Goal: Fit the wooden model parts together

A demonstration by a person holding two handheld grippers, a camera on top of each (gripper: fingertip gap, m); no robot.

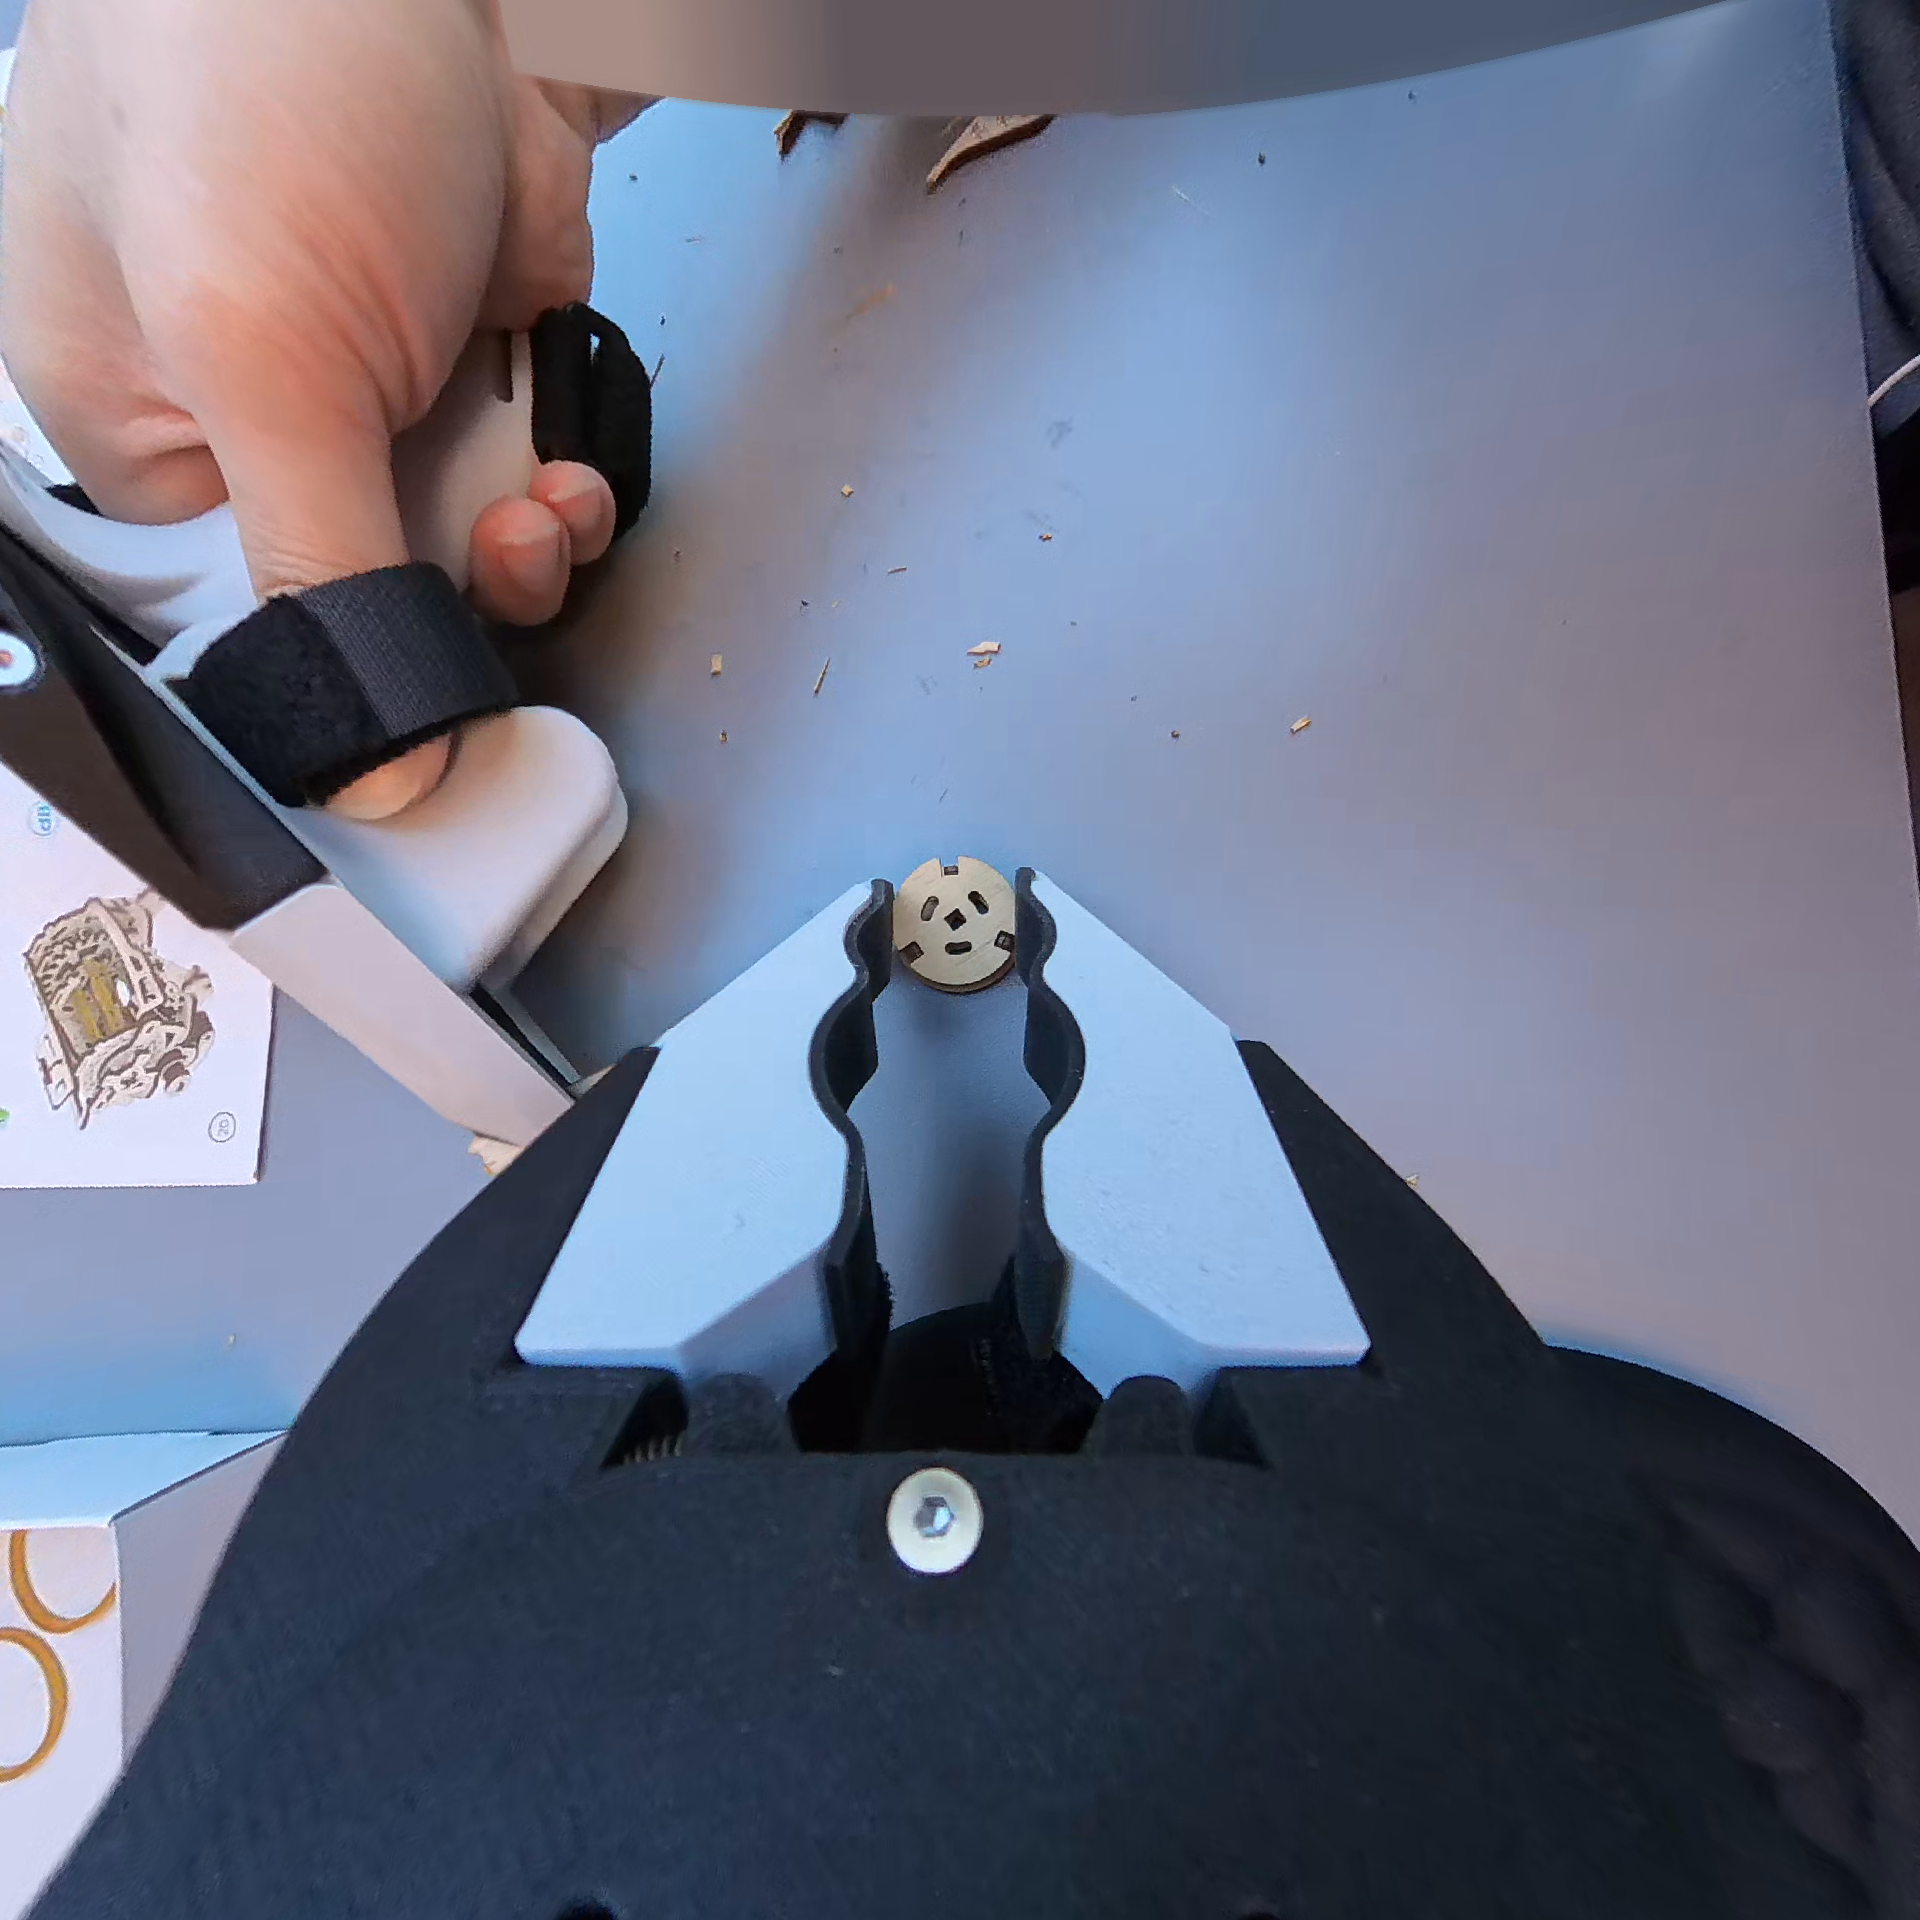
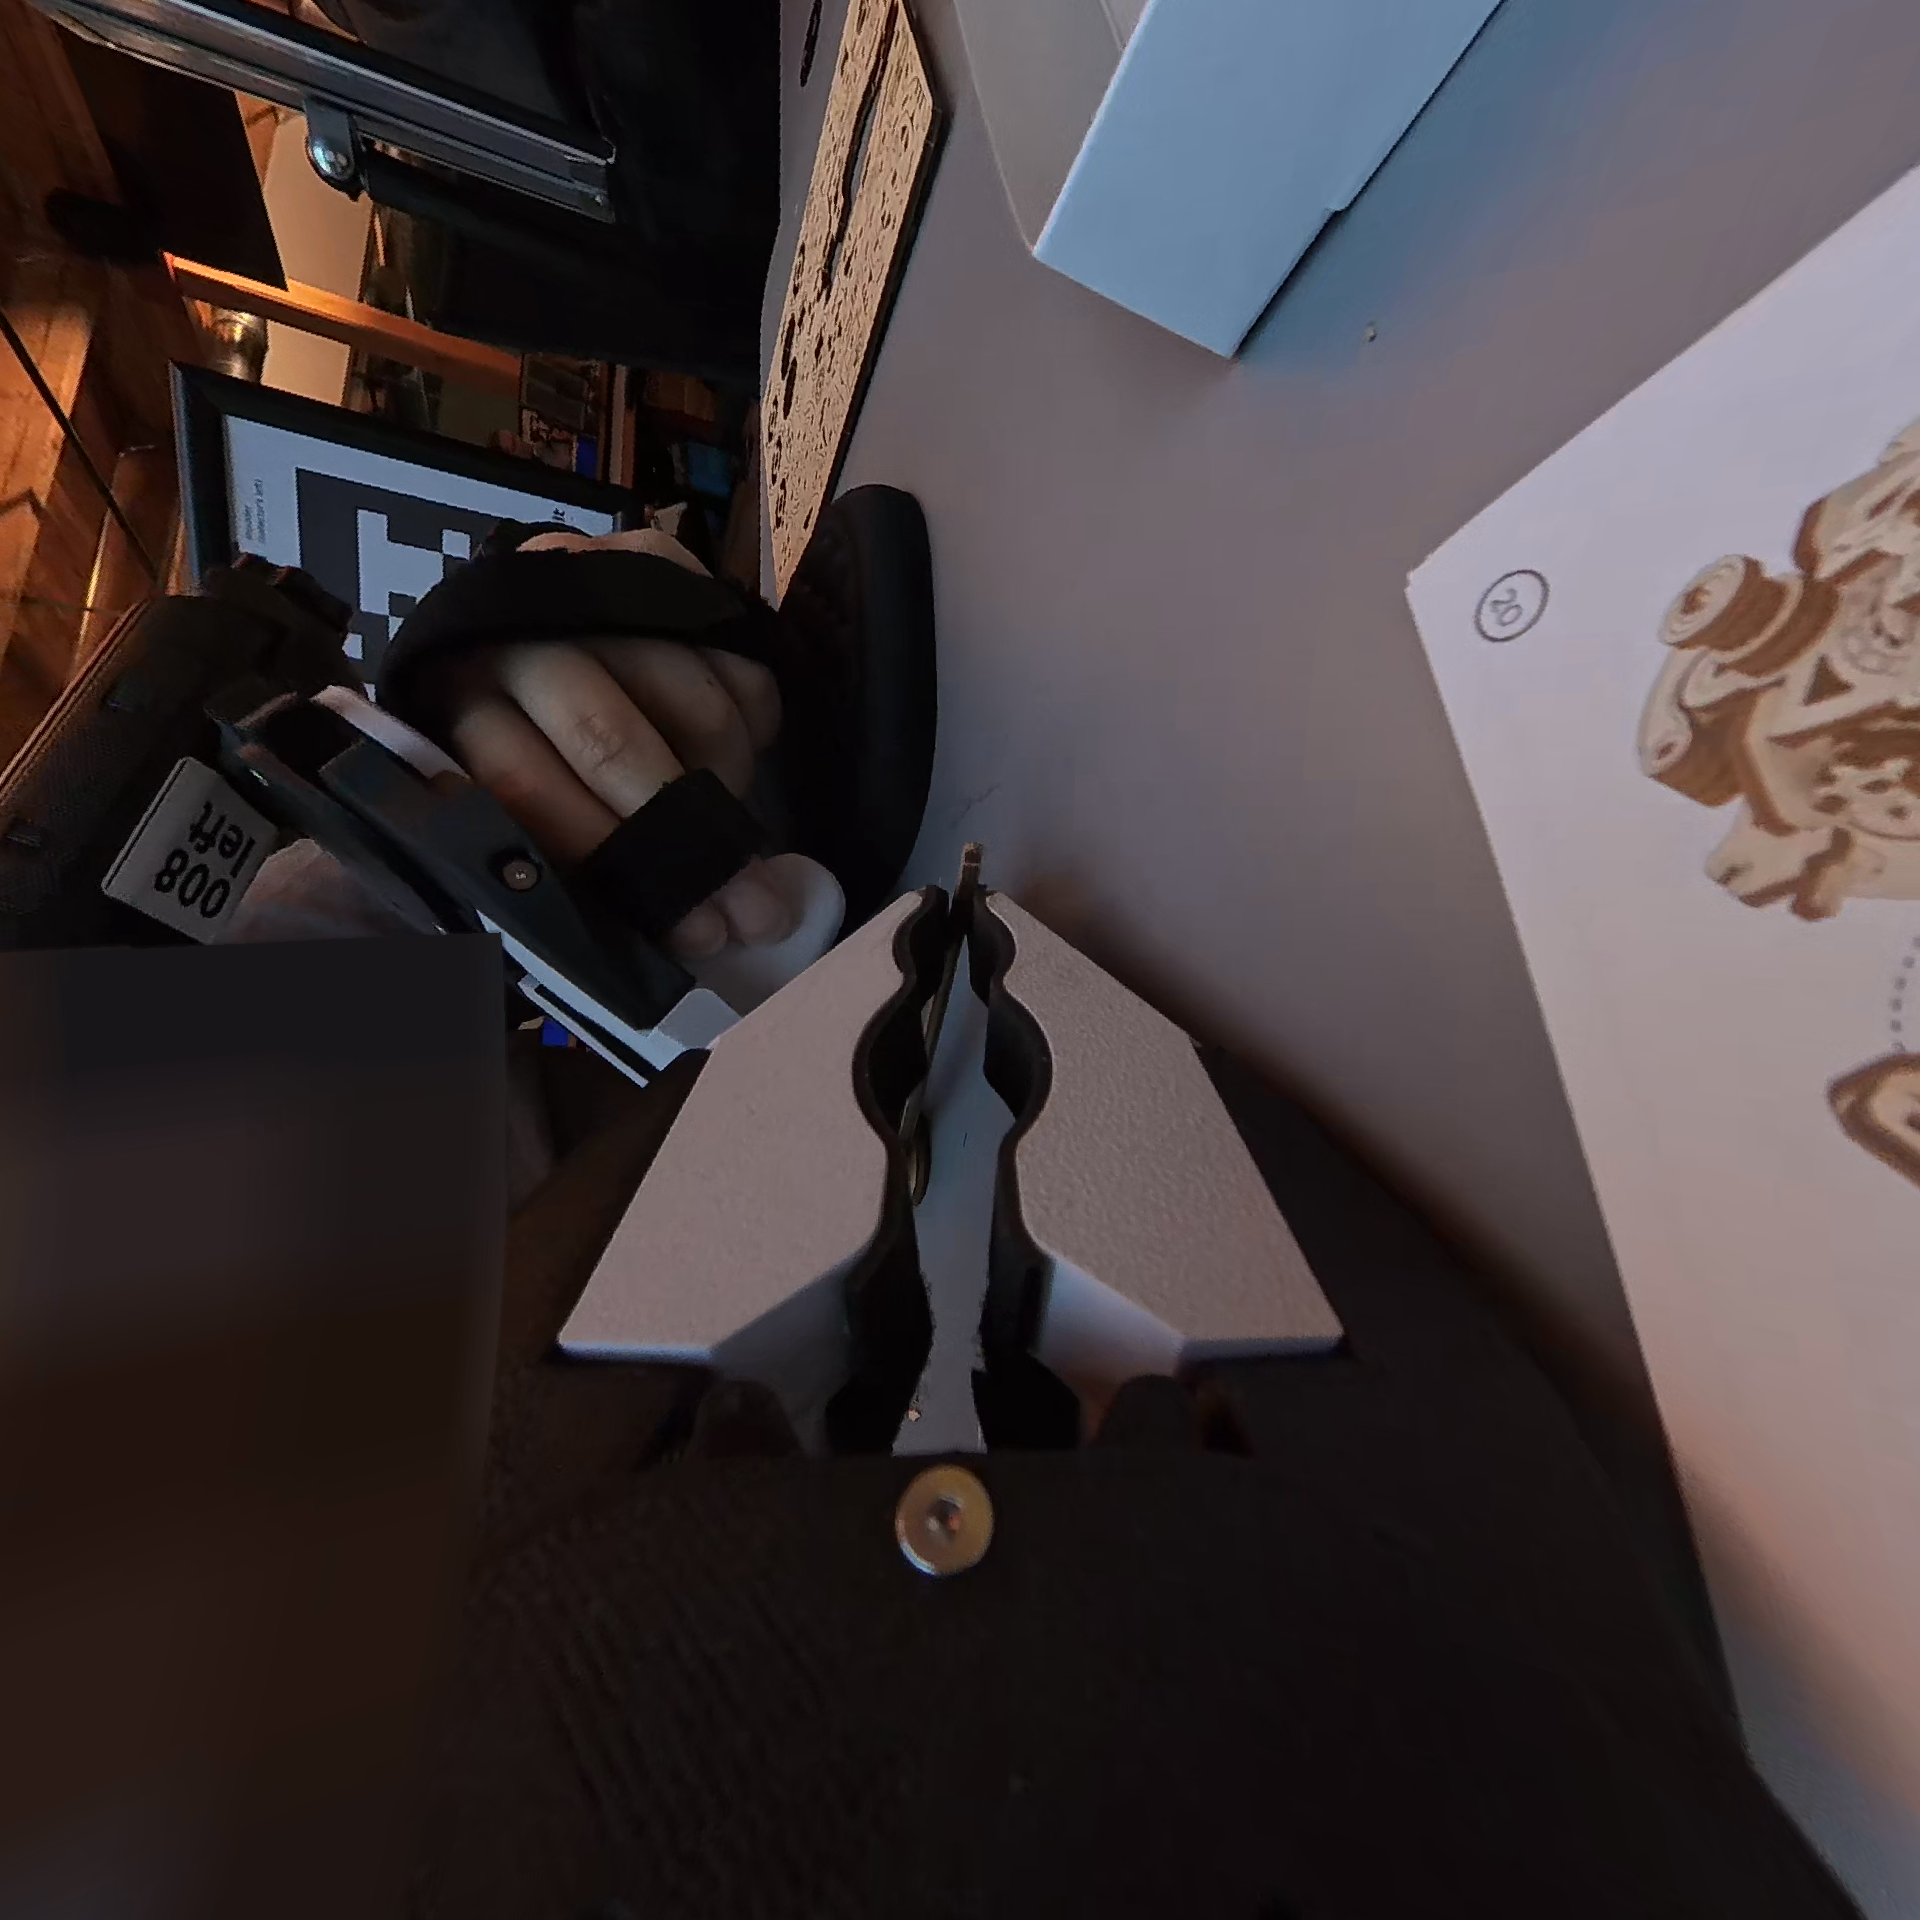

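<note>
Wood shows between both pairs of jaws. In the left wrist view, the left gripper (image 1: 954,914) has its jaws drawn in on a small round disc (image 1: 954,928), pinched at the very tips at mid-frame; the disc's face, cut with small slots and a square hole, looks toward the camera. Behind the tips the wavy black pads (image 1: 844,1049) stand apart. Under the disc lies the grey table (image 1: 1351,520), strewn with wood chips (image 1: 982,652). In the upper left of that frame a hand (image 1: 260,312), strapped in black bands, holds the other tool's white handle, and a printed sheet (image 1: 125,1018) with a model drawing lies at the left edge.

In the right wrist view, the right gripper (image 2: 968,904) has its jaws nearly together on a thin flat part (image 2: 940,1013), seen edge-on, running slantwise down between the pads with its end poking out past the tips. Left of the tips, a strapped hand (image 2: 613,727) grips a tool. A cut wooden board (image 2: 842,270) sits at the upper middle of the frame, a white box (image 2: 1247,177) at the upper right, and an instruction sheet (image 2: 1621,1091) with a model picture along the right side.
</note>
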